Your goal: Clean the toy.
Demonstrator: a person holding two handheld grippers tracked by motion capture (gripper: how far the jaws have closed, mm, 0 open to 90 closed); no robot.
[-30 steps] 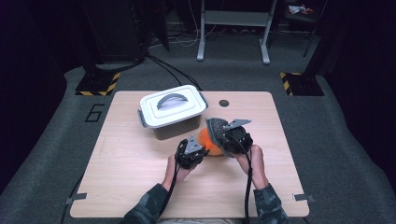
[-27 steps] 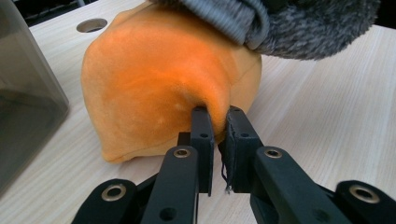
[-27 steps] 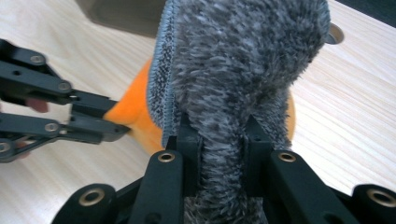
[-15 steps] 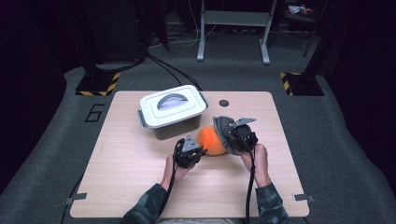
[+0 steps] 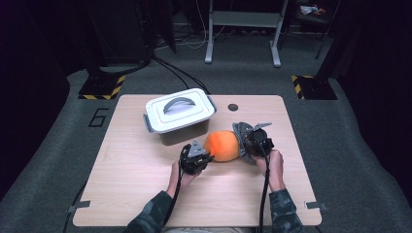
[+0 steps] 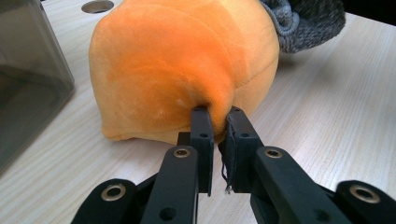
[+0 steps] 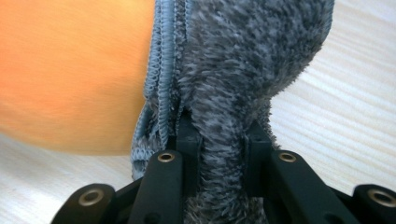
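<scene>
You have a white lidded box on the wooden table, a round hole nearby, probably a cable port.

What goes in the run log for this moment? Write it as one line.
left tongs: shut on orange plush | right tongs: shut on grey cloth | lidded box: closed
</scene>
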